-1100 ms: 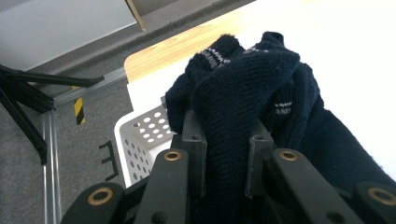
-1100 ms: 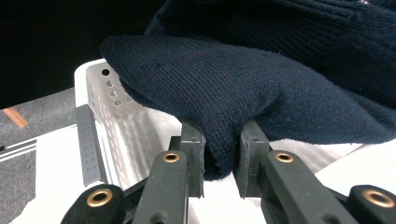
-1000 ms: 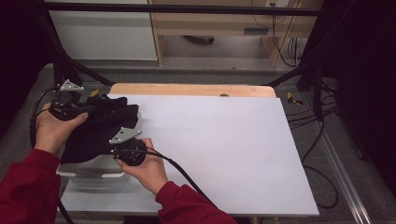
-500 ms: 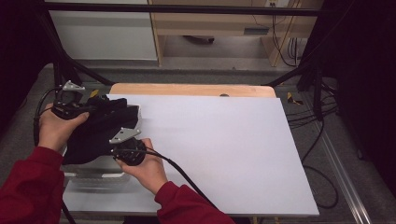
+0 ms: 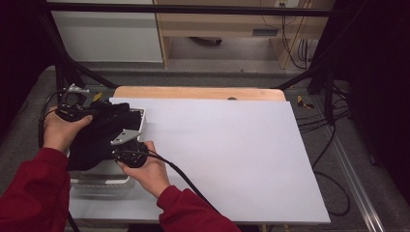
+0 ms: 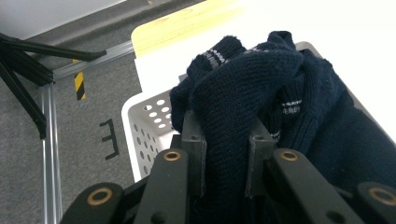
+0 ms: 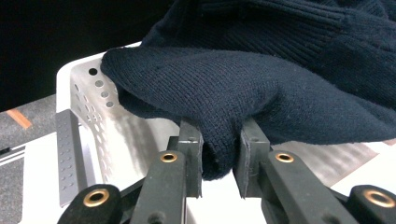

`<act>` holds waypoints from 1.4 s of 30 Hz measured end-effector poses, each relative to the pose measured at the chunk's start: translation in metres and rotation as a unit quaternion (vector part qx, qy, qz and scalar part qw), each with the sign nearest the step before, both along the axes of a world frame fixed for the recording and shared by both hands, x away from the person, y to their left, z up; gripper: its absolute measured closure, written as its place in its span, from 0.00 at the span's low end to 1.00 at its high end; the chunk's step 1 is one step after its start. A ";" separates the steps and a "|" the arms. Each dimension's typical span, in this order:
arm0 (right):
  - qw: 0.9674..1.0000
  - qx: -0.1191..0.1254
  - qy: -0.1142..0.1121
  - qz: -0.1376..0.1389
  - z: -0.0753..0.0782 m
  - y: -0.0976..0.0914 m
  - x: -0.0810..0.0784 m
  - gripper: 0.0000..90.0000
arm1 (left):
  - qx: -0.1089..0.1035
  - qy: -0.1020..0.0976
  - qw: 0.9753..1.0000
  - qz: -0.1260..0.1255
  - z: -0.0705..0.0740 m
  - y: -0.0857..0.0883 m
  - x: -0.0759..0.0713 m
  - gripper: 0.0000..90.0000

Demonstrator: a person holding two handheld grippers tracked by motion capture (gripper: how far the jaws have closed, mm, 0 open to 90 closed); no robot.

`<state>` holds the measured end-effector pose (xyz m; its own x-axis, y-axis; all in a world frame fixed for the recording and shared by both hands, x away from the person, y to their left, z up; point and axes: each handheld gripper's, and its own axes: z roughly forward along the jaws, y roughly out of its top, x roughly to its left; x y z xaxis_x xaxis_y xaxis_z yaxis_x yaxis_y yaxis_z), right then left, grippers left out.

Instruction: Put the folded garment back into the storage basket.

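A dark navy knitted sweater (image 5: 99, 137) hangs bunched over a white perforated basket (image 5: 141, 118) at the table's left edge. My left gripper (image 5: 94, 112) holds the sweater's far side; in the left gripper view its jaws are shut on a fold of the sweater (image 6: 261, 88) above the basket (image 6: 149, 121). My right gripper (image 5: 121, 145) holds the near side; in the right gripper view a thick fold of the sweater (image 7: 243, 88) is pinched between its jaws over the basket wall (image 7: 88, 98).
The white table top (image 5: 227, 150) stretches to the right of the basket, with a wooden strip (image 5: 198, 93) along its far edge. Black frame legs and cables (image 5: 324, 82) stand at the right. Grey floor with a metal rail (image 6: 49, 140) lies left of the basket.
Both hands have lifted the sweater slightly and shifted a little toward the person; more of the basket's near rim shows beneath it.
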<state>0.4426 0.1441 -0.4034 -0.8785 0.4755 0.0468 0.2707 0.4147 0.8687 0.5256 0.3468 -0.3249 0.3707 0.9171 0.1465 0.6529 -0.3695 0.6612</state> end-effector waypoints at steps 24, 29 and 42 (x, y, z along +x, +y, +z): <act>0.999 0.000 -0.040 -0.029 0.047 -0.086 -0.013 0.19 | -0.077 -0.066 0.995 -0.025 0.027 -0.025 -0.036 0.28; 0.997 0.016 -0.055 -0.057 0.053 -0.106 -0.011 0.17 | -0.078 -0.081 0.993 -0.033 0.032 -0.036 -0.049 0.21; 0.995 0.016 -0.067 -0.071 0.066 -0.158 -0.006 0.05 | -0.098 -0.093 0.988 -0.068 0.034 -0.074 -0.081 0.09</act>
